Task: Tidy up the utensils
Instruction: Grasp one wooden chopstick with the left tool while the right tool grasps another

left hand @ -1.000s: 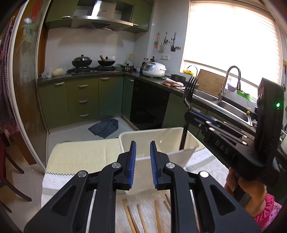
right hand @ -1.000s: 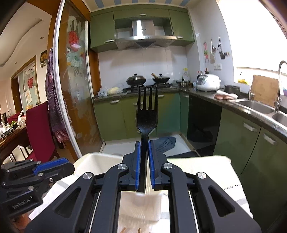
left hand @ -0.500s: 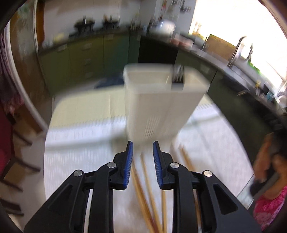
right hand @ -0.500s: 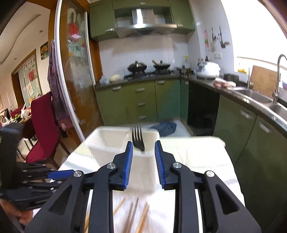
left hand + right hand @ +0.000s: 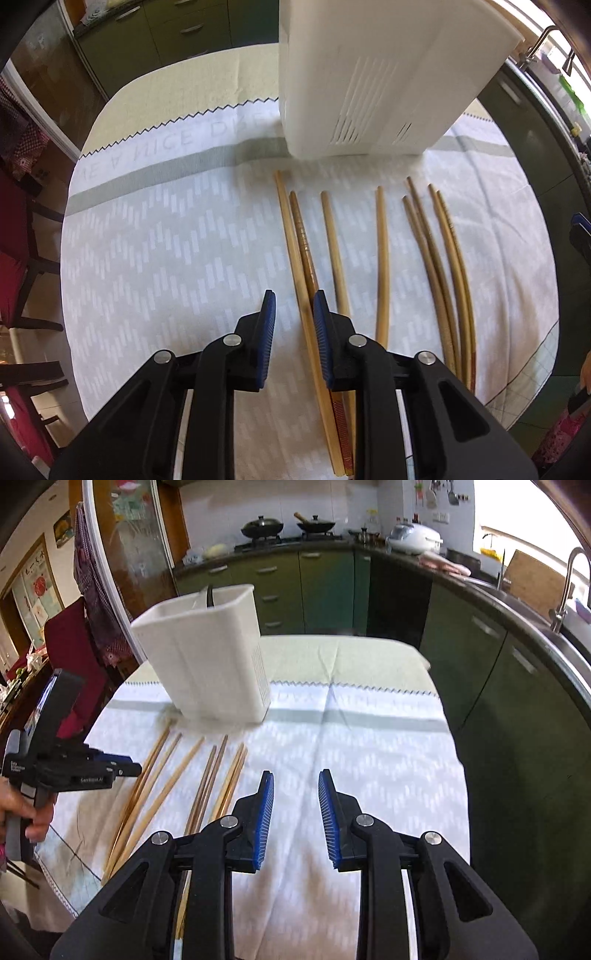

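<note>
The left tool [image 5: 291, 306] points down over the long wooden chopsticks [image 5: 382, 258] lying on the white cloth-covered counter [image 5: 166, 240], its jaws a little apart, holding nothing; the right tool [image 5: 296, 788] is open and empty too; the tall white plastic utensil holder [image 5: 214, 664] stands just behind the chopsticks.

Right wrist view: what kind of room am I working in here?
A home kitchen, most likely. Two woks sit on a stove against the back wall, a white rice cooker stands on the dark counter above green cabinets, and a sink faucet shows at the right edge.
</note>
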Tool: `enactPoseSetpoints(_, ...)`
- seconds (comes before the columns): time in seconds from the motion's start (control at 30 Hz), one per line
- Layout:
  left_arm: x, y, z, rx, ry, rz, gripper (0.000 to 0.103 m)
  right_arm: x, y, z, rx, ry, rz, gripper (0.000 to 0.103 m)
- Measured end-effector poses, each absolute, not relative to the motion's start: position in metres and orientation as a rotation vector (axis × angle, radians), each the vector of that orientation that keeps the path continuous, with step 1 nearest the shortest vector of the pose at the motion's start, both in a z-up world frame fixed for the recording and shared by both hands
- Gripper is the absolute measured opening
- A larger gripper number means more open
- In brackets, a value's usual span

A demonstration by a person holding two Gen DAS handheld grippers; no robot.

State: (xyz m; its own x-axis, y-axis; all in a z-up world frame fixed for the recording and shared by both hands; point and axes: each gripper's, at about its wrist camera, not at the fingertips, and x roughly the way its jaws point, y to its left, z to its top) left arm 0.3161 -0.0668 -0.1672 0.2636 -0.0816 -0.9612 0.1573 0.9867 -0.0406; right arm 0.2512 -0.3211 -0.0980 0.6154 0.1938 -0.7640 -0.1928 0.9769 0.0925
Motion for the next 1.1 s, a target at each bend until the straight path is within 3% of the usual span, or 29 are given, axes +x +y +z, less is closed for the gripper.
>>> enactPoseSetpoints(0.6,0.315,-0.059,-0.181,0.136,1.355,-0.138,0.017,0.307,-0.237,-0.161,-0.056,1.234,0.330,0.021)
enactPoseSetpoints(1.1,0.312,-0.052,-0.181,0.168,1.340,-0.153,0.017,0.326,-0.207,-0.180,-0.150,1.313,0.277,0.018)
